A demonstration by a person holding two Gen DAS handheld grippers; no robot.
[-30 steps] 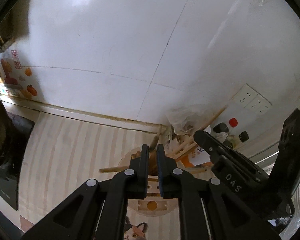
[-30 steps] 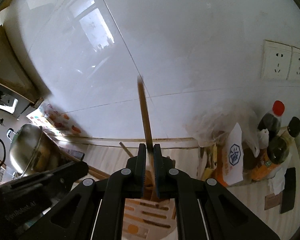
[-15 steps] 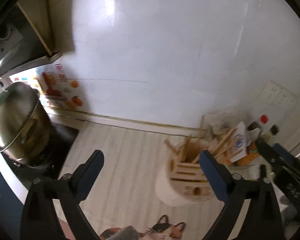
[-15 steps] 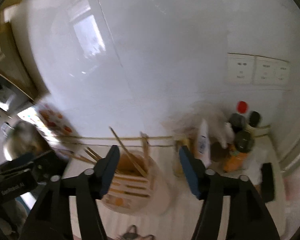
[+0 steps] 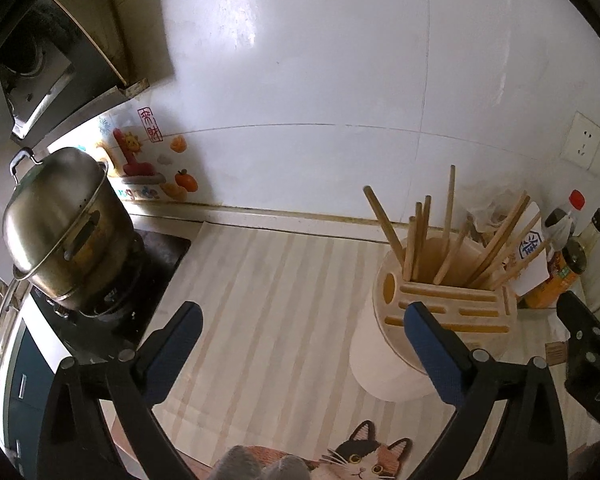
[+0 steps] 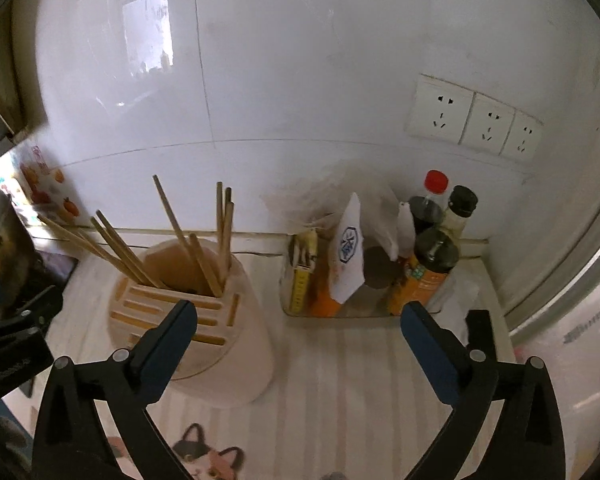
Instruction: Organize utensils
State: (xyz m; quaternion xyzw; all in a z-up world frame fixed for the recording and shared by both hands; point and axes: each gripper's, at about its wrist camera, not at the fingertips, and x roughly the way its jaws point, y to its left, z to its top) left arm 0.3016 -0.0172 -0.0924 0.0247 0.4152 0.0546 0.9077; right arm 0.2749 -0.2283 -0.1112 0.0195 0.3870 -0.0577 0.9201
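Both grippers have just been opening: the left gripper (image 5: 302, 320) and the right gripper (image 6: 298, 318) now have their fingers wide apart with nothing between them. The wooden chopsticks (image 5: 448, 224) stand leaning in the cream utensil holder (image 5: 384, 356) on the striped table (image 5: 268, 300), at three o'clock in the left view and nine o'clock in the right view. The steel pot (image 5: 60, 236) sits at nine o'clock in the left view.

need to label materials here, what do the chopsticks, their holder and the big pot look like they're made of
Chopsticks: probably bamboo or wood, matte tan, thin straight sticks.
Utensil holder: cream outer wall, smooth and matte, likely plastic; its slotted top looks like pale wood or bamboo.
Steamer pot: metal, likely stainless steel, with shiny reflections and yellowish staining.
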